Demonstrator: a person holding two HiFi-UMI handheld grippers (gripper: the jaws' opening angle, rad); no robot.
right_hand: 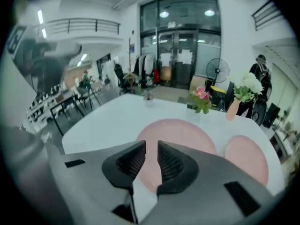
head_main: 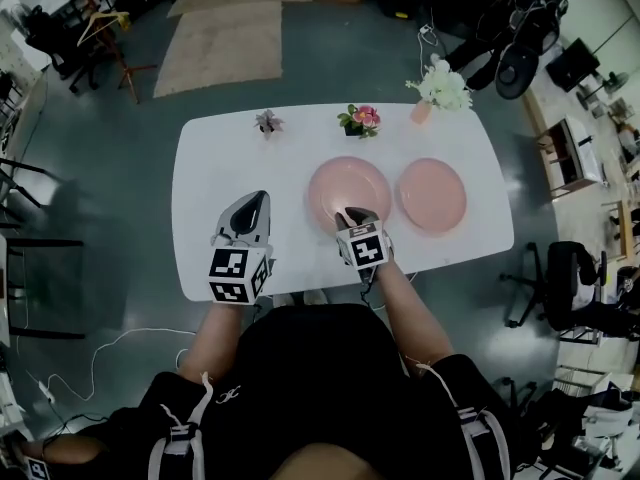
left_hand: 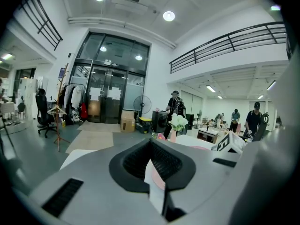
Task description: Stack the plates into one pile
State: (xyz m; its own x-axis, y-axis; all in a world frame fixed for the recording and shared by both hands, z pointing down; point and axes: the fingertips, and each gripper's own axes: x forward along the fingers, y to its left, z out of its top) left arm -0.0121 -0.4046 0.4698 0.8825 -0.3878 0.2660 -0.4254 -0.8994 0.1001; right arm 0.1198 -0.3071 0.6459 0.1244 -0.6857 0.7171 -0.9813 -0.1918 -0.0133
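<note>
One round pink plate (head_main: 347, 186) lies mid-frame on the white rounded surface (head_main: 215, 158), and a second pink plate (head_main: 431, 195) lies just right of it, apart. The right gripper (head_main: 352, 213) is over the first plate's near rim, its black ribbed fingers (right_hand: 129, 163) released and narrowly parted, nothing between them. The left gripper (head_main: 257, 201), at lower left, has its fingers (left_hand: 133, 161) clenched and empty. Black-and-white square markers (head_main: 228, 265) cover each gripper's cube.

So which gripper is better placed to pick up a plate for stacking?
Right. The right gripper hangs at the near rim of the centre plate, jaws apart and empty; the left gripper is over bare table, away from it.
</note>
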